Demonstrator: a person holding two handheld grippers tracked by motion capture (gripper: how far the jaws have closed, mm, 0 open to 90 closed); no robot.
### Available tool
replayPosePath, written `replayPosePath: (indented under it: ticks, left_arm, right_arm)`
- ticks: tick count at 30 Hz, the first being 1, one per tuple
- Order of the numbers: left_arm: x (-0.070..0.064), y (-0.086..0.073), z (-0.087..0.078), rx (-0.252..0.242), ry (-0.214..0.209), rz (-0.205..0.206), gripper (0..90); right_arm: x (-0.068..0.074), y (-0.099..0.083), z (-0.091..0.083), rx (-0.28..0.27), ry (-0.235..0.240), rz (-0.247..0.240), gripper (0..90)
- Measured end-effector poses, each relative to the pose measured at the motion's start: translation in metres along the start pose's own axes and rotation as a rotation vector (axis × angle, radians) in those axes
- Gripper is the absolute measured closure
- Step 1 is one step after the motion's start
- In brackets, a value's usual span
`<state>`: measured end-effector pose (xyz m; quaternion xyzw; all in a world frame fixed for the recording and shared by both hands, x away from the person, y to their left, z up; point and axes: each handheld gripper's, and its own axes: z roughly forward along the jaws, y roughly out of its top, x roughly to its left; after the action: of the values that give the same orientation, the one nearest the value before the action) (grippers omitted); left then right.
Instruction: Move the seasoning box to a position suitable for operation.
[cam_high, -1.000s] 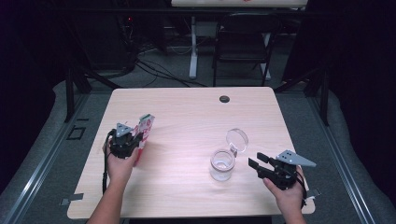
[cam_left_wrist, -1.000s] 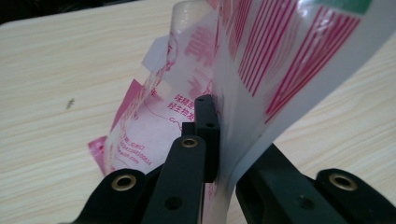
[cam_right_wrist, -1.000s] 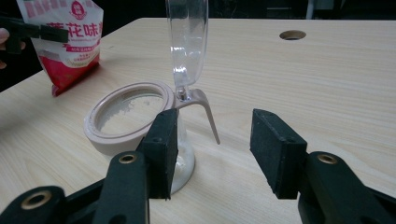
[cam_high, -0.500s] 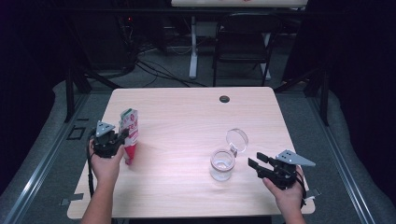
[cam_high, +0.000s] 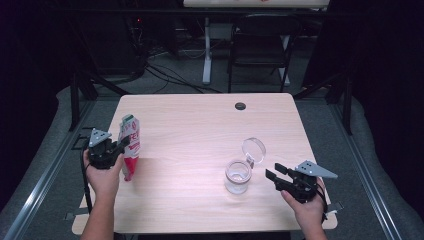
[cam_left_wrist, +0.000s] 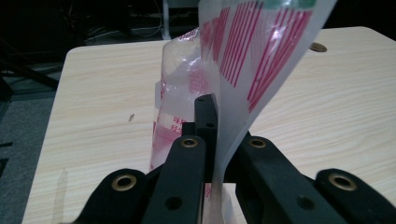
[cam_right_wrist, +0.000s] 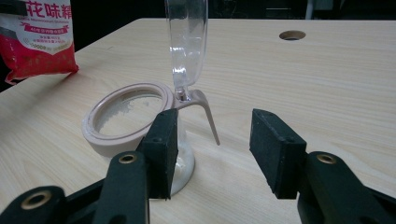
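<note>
We see the red-white pouch (cam_high: 129, 146) upright at frame left, its clear edge pinched betw. the closed jaws of the left gripper (cam_high: 120, 146). Glass jar (cam_high: 238, 175), lid (cam_high: 254, 149) flipped up, white powder inside, sits lower right, just left of the right gripper (cam_high: 272, 172), jaws wide apart, empty.

In my left tongs (cam_left_wrist: 212, 154) view, the pouch (cam_left_wrist: 243, 60) is cut off by the top edge, and its lower part is hidden behind my jaws. In my right tongs (cam_right_wrist: 212, 149) view, the jar (cam_right_wrist: 140, 126) lid runs past the top edge, and my near jaw covers part of the jar wall. Pouch print in the high view is too small to read.
</note>
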<state>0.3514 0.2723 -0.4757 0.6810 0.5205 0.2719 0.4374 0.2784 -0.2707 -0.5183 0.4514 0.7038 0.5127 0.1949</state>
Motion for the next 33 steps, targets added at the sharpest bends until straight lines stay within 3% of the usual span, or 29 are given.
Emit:
replayPosePath:
  ticks: [10,25,33]
  left_arm:
    - [-0.030,0.008,0.002,-0.007,-0.107,0.061,90.0]
    - [-0.104,0.012,0.019,0.032,-0.347,0.189,90.0]
    - [-0.135,0.009,0.028,0.051,-0.444,0.236,90.0]
  right_arm:
    - [0.000,0.000,0.000,0.000,0.000,-0.001,51.7]
    - [0.002,0.001,-0.001,0.004,0.002,-0.001,54.6]
    - [0.006,0.006,-0.004,-0.010,0.008,-0.021,57.8]
